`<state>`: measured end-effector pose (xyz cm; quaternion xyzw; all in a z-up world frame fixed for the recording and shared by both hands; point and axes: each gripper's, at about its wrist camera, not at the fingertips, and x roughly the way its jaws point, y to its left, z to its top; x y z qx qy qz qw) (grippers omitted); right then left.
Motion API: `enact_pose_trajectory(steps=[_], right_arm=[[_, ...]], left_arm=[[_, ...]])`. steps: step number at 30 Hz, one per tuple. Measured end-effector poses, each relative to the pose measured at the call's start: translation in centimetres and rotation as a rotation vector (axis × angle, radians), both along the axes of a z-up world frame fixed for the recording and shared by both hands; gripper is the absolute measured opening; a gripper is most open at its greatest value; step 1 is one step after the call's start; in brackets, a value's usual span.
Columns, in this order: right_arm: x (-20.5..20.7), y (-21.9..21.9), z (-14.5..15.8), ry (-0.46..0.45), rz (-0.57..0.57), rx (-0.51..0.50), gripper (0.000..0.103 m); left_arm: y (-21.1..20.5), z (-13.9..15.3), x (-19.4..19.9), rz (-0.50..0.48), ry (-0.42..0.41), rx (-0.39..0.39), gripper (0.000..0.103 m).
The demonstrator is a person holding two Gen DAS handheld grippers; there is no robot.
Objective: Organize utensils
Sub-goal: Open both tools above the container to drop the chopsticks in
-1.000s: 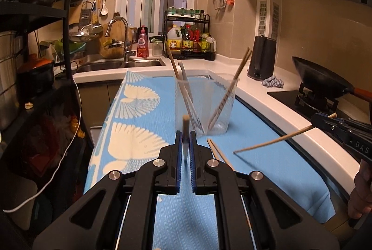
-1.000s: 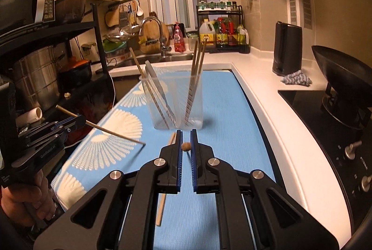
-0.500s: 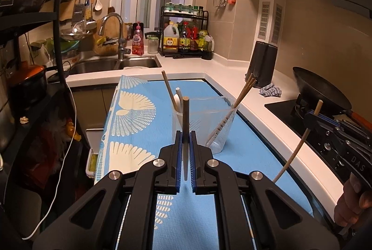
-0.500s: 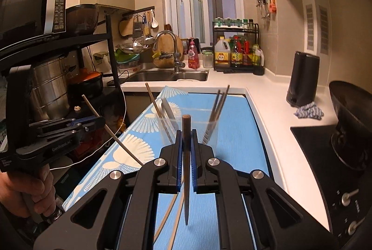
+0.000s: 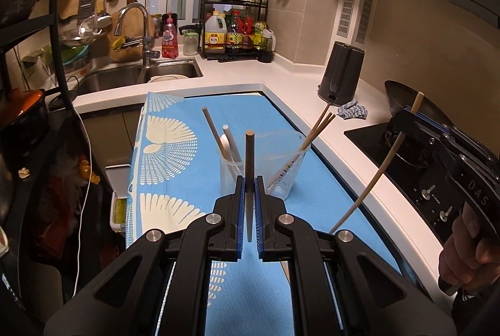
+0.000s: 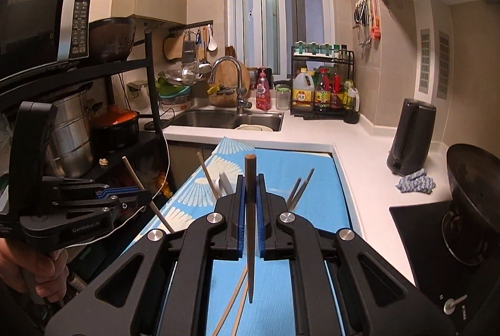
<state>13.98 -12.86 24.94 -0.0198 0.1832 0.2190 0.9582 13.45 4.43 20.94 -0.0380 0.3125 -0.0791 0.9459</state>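
Each tool is clamped on one chopstick. In the left wrist view the left tool (image 5: 249, 198) sits at lower centre, its jaws together on a dark chopstick (image 5: 249, 167) that stands nearly upright between them, top end above the jaws and thin end hanging below. In the right wrist view the right tool (image 6: 250, 204) pinches its own chopstick (image 6: 250, 211) the same way, the pointed end dangling over the blue mat (image 6: 315, 179). The clear cup (image 5: 281, 167), at the centre of the left view just behind the left tool, already holds several chopsticks and a pale spoon leaning against its rim. Two more chopsticks (image 6: 231, 304) lie loose on the mat at the bottom of the right view.

The grips are narrow, near the upper part of each stick, so a stick may pivot or slip between the pads as it is carried. A swinging lower end could miss the cup's mouth or catch its rim. The cup looks light, and a knock from a stick or tool could tip it and spill what it holds across the desk. With both tools heading for one small opening, they could also collide, or jostle the sticks already leaning inside.
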Motion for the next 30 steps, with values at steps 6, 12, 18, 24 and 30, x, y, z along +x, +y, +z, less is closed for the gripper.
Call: enact_pose_trajectory(steps=[6, 12, 18, 24, 30], right_arm=[[2.3, 0.8, 3.1, -0.050, 0.000, -0.005, 0.006], [5.4, 2.1, 6.7, -0.140, -0.008, 0.018, 0.006], [10.2, 3.2, 5.0, -0.142, -0.033, 0.046, 0.006], [13.7, 3.3, -0.1, -0.061, -0.051, 0.034, 0.006], [14.5, 3.1, -2.9, 0.020, -0.034, -0.004, 0.019]], left_arm=[[0.1, 3.8, 2.0, -0.039, -0.013, -0.015, 0.006], [0.2, 8.0, 4.9, -0.048, -0.085, -0.033, 0.006], [0.1, 5.7, 9.5, -0.029, -0.051, -0.045, 0.006], [-0.7, 1.2, 12.3, -0.042, 0.021, -0.017, 0.006], [-2.6, -1.2, 12.9, -0.075, 0.063, 0.025, 0.009]])
